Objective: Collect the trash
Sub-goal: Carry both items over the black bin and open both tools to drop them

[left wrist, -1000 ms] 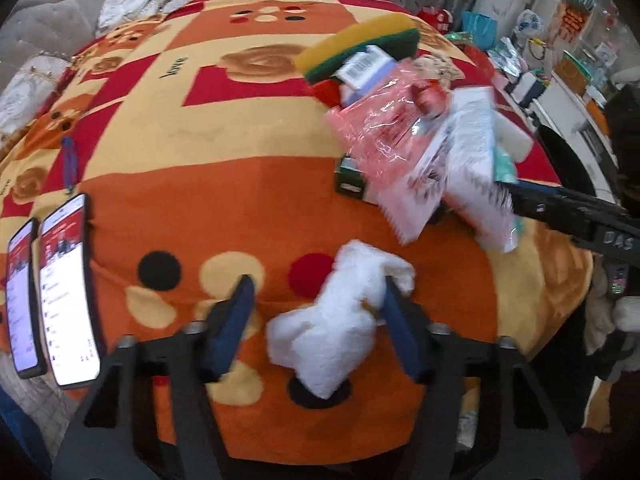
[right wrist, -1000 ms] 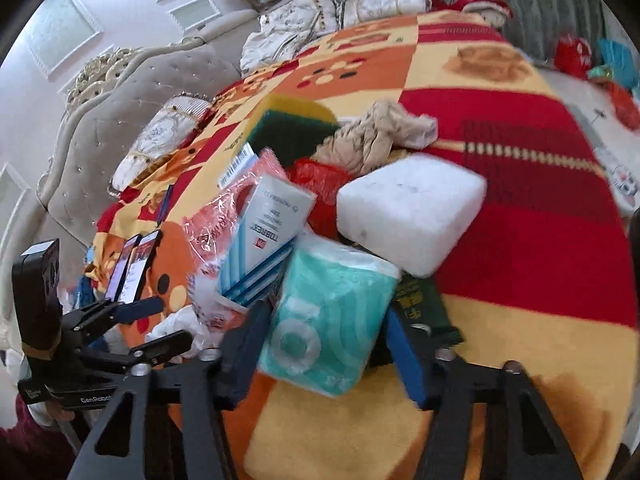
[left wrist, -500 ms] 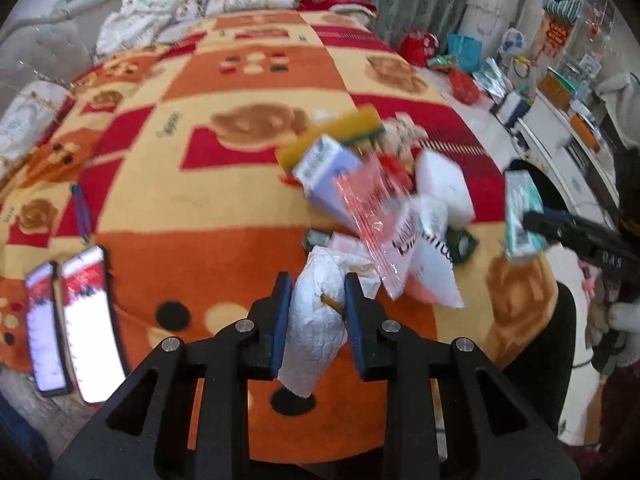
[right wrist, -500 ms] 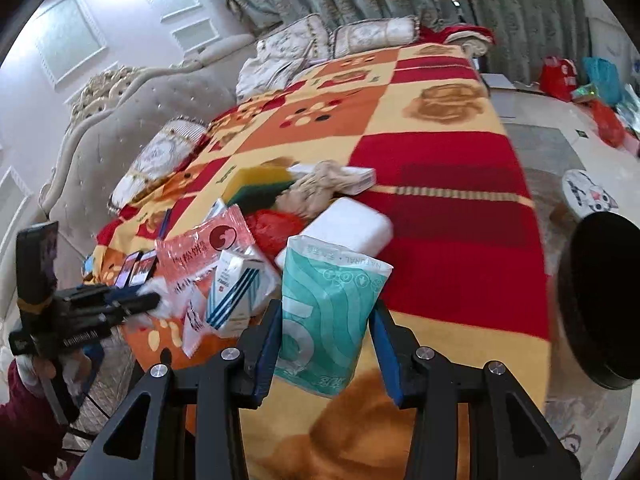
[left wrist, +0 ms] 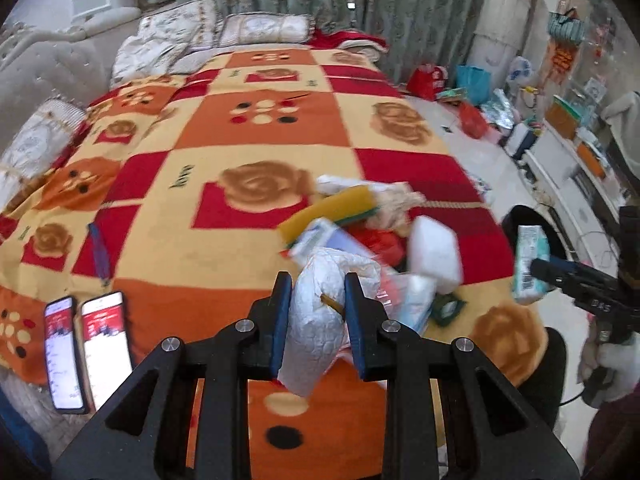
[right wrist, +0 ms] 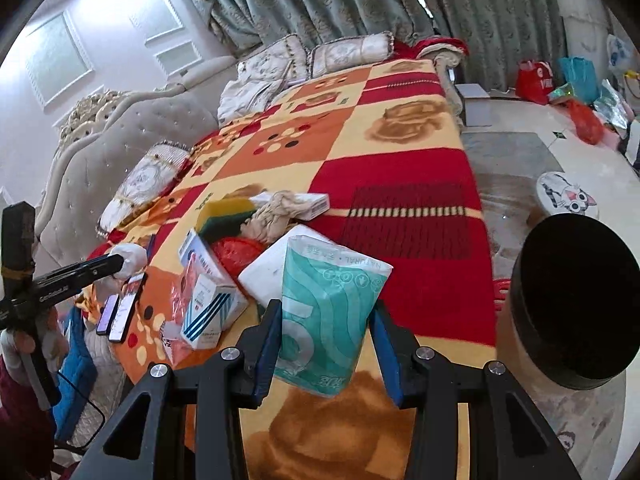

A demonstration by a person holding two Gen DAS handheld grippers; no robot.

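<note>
In the left wrist view, two phones point(left wrist: 86, 350) lie side by side at the lower left, on the near edge of the bed point(left wrist: 248, 148). At lower centre the left tool point(left wrist: 318, 304) is clamped on a crumpled white tissue wad point(left wrist: 316, 320), lifted clear of the blanket; its jaws have just been closing, and the pads now pinch the wad at its middle, with a thin stick poking out of it. The wad looks very light and soft, so it should squash rather than slip, and a grip across the bulk suits it. Right of centre sits the remaining pile: a yellow-green sponge point(left wrist: 336, 208), a white foam block point(left wrist: 434, 254) and wrappers. In the right wrist view, a striped carton point(right wrist: 210, 312) lies left of centre, and at lower centre the right tool point(right wrist: 326, 344) is clamped on a teal tissue pack point(right wrist: 330, 312), held above the bed's corner; its jaws too have just been closing. The pack seems light, springy and slick in its plastic film, best held across its flat faces. A black bin point(right wrist: 580, 304) stands at the right edge, probably where both pieces belong.
</note>
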